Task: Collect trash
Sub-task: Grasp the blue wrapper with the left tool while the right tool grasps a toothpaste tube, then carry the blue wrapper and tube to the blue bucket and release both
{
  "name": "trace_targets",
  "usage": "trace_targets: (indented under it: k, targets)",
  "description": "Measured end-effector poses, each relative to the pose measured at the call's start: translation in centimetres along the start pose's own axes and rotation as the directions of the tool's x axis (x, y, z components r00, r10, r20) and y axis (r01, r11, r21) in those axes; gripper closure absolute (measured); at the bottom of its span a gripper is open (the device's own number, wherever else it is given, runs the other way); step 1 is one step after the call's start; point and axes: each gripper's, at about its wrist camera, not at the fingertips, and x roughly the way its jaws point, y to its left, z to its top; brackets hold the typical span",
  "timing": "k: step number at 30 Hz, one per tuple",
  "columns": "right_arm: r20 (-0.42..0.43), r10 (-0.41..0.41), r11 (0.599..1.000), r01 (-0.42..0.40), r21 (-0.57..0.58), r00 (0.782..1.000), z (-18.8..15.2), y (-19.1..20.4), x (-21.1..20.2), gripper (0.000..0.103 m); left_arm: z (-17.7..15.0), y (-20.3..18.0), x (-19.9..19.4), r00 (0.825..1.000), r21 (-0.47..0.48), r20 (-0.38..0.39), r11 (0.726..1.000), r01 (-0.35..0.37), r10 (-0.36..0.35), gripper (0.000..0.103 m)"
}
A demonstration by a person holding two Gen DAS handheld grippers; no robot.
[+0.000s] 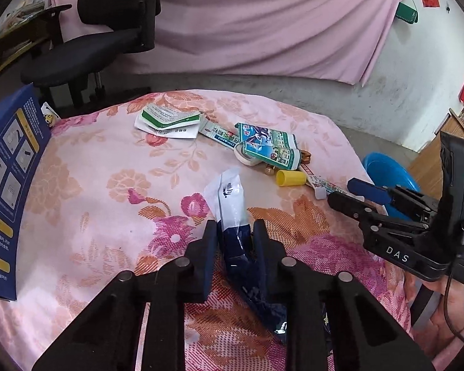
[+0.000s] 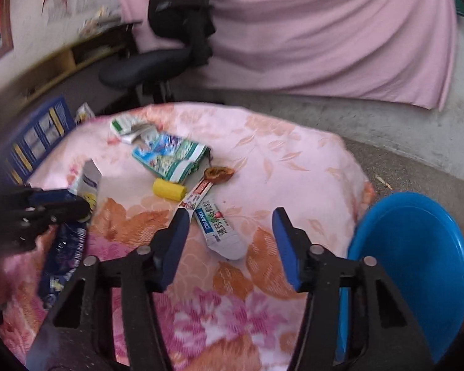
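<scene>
Dark blue and white plastic wrapper (image 1: 236, 232) pinched between the left gripper (image 1: 235, 241) fingers, low over a floral pink cloth (image 1: 108, 185).

Farther along the cloth lie a yellow cap (image 1: 290, 177), a green-and-blue packet (image 1: 270, 148), a toothpaste tube (image 2: 221, 228) and torn white-green paper (image 1: 167, 120). The right gripper (image 2: 230, 241) hovers spread wide, holding nothing, near the tube. A blue bin (image 2: 417, 266) sits right of the cloth.

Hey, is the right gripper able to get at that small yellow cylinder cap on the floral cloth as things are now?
Probably yes. The right gripper is open and empty, and the small yellow cylinder cap lies uncovered just ahead and slightly left of it. Only the flattened white toothpaste tube lies nearer, beside the path rather than across it.
</scene>
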Motion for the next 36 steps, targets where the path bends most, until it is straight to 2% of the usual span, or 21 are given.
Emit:
trace_targets:
  k: [2,9,17,22,25,28,30,31,36]
  targets:
    - [-0.032,0.009,1.0,-0.009,0.0,0.999,-0.1,-0.1,0.6,0.031,0.0,0.2,-0.1,1.0,-0.006,0.002,1.0,0.008,-0.008,0.085]
    - [-0.035,0.03,0.999,-0.031,-0.015,0.999,-1.1,0.1,-0.5,0.051,-0.6,0.0,-1.7,1.0,-0.015,0.028,1.0,-0.007,0.007,0.087]
    - [-0.003,0.043,0.999,-0.043,-0.005,0.999,-3.2,1.1,-2.9,0.052,-2.0,-1.1,-4.7,0.993,0.016,0.12,1.0,-0.011,0.009,0.087]
    - [0.065,0.036,0.999,-0.038,0.026,0.997,-5.1,1.5,-5.6,0.052,-2.6,-2.6,-7.4,0.969,0.055,0.244,0.998,-0.036,0.022,0.087]
    - [0.155,0.026,0.999,-0.032,0.04,0.988,-5.3,1.7,-7.6,0.052,-2.0,-3.7,-9.1,0.946,0.063,0.323,0.997,-0.048,0.025,0.087]
    - [0.27,0.003,0.999,-0.016,0.046,0.963,-5.0,1.9,-10.0,0.052,-1.2,-5.0,-10.9,0.913,0.074,0.408,0.996,-0.053,0.018,0.087]
    - [0.361,-0.018,0.998,-0.004,0.061,0.932,-5.0,1.7,-11.9,0.052,-0.8,-6.0,-12.0,0.889,0.09,0.458,0.994,-0.065,0.017,0.087]
    - [0.404,-0.028,0.998,0.0,0.069,0.914,-4.9,1.5,-12.8,0.052,-0.5,-6.9,-12.7,0.869,0.105,0.495,0.992,-0.072,0.01,0.087]
    - [0.576,-0.118,0.991,0.063,0.114,0.809,-5.1,0.9,-17.2,0.052,0.3,-10.9,-15.0,0.796,0.172,0.604,0.982,-0.077,-0.043,0.087]
